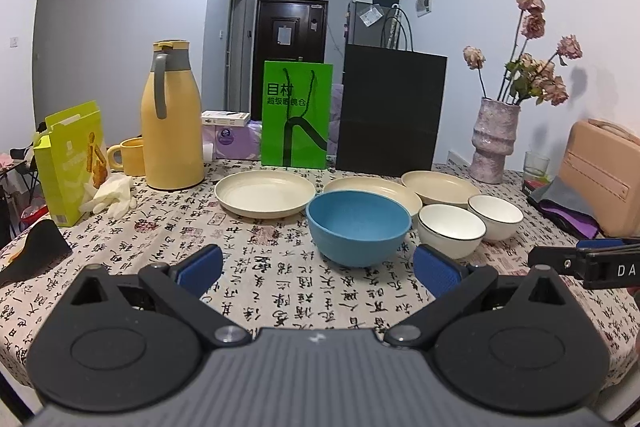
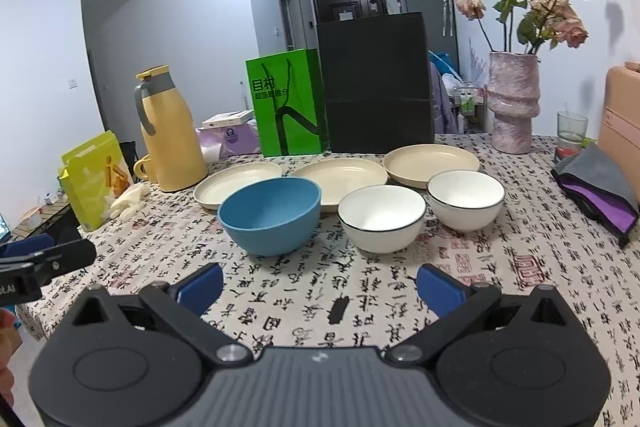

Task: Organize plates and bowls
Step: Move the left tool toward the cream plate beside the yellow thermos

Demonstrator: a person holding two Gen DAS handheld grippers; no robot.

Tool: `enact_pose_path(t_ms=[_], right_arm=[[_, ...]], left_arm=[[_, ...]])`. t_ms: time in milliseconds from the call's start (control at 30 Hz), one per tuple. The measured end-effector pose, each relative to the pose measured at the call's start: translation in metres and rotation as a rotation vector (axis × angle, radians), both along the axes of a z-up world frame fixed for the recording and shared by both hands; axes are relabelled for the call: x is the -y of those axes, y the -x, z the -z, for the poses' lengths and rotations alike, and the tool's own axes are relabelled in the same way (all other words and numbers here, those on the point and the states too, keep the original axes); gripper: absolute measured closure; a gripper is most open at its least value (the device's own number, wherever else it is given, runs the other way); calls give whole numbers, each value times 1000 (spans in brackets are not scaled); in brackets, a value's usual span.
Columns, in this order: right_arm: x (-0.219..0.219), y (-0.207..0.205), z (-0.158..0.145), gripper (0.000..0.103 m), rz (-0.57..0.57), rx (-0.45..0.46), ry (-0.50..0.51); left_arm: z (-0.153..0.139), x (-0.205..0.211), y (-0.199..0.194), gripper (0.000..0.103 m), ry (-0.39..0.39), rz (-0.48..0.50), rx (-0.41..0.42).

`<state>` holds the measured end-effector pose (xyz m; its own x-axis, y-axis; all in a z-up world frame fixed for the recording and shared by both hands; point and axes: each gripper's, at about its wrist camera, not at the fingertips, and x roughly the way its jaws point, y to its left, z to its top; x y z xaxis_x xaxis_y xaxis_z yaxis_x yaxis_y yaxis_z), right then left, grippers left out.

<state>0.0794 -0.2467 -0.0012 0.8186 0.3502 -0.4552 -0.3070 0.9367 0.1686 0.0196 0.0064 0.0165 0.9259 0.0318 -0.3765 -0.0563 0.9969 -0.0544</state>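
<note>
A blue bowl (image 1: 358, 225) (image 2: 271, 214) stands on the printed tablecloth, just beyond my left gripper (image 1: 318, 269), which is open and empty. To its right sit two white bowls with dark rims, a nearer one (image 1: 451, 230) (image 2: 381, 217) and a farther one (image 1: 496, 211) (image 2: 465, 198). Behind them lie three cream plates in a row: left (image 1: 264, 191) (image 2: 236, 183), middle (image 1: 378, 187) (image 2: 342, 175), right (image 1: 440, 185) (image 2: 430, 163). My right gripper (image 2: 320, 287) is open and empty, short of the nearer white bowl.
A yellow thermos jug (image 1: 172, 119), a yellow mug (image 1: 130, 155), a snack box (image 1: 70, 163) and white gloves (image 1: 112, 197) stand left. Green bag (image 1: 296, 115) and black bag (image 1: 390, 111) block the back. A vase (image 1: 494, 143), a glass (image 2: 571, 131), folded cloth (image 2: 600, 187) and a pink case (image 1: 604, 175) are right.
</note>
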Motion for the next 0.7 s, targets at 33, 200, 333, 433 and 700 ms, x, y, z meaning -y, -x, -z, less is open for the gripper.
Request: enact_pose_path(t_ms=[33, 200, 333, 433, 700], right_arm=[[-2, -2, 0, 0, -4, 1, 0], [-12, -16, -4, 0, -20, 3, -1], [-21, -27, -6, 0, -33, 7, -7], [-27, -35, -7, 0, -43, 16, -7], [-47, -59, -11, 0, -66, 28, -8]], left_arm=[[0, -1, -2, 0, 4, -5, 1], [0, -11, -9, 0, 16, -32, 7], [-2, -19, -16, 0, 20, -53, 15], [-2, -26, -22, 0, 19, -73, 20], [-5, -45, -42, 0, 42, -120, 17]])
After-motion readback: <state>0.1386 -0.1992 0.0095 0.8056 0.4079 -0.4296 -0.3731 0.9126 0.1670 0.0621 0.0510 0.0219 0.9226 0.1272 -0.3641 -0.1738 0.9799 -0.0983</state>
